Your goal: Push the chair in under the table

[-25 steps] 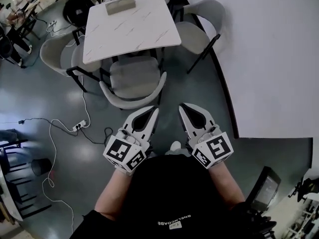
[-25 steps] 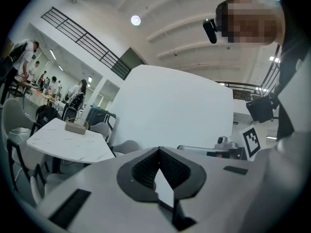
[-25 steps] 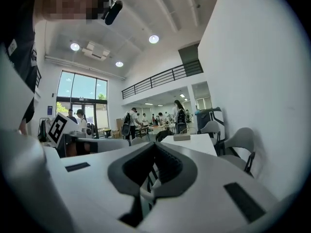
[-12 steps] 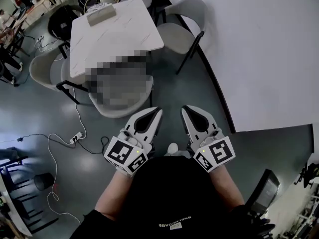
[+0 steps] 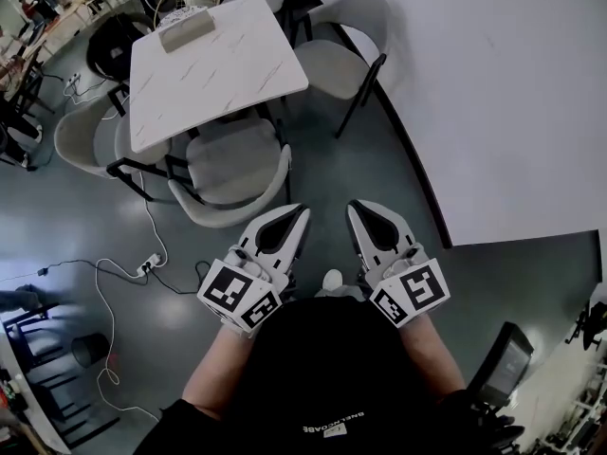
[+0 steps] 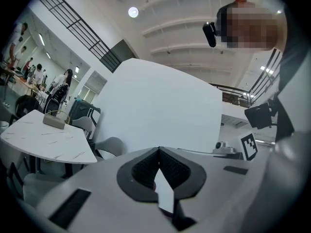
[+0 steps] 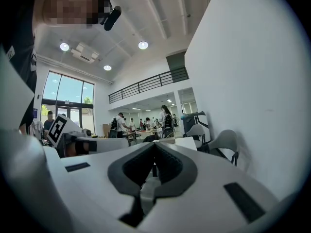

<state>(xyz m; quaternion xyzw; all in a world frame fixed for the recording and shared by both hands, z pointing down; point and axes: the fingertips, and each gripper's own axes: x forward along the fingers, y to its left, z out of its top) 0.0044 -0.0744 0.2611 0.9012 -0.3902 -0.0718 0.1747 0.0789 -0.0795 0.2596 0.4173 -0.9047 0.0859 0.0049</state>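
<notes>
Glossy grey floor (image 5: 57, 207), white wall (image 5: 503, 93) at right. Round ceiling lights (image 7: 142, 45) overhead. Tall windows (image 7: 68, 98), railed balcony (image 7: 146, 84) beyond.

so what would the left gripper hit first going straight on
Probably the white wall: the shut left gripper aims just right of the side chair, though depth is unclear.

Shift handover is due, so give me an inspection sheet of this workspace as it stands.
Surface: white marble-look table, bare but for one box.
Job's things: grey chair at the table's near edge, backrest outside it.
Clutter: flat grey box at the far edge.
Grippers: left gripper and right gripper shut, empty, apart from the chair.
Cables: power strip and white cable on the floor, left.
Surroundings: other chairs around the table; white partition wall at right.
</notes>
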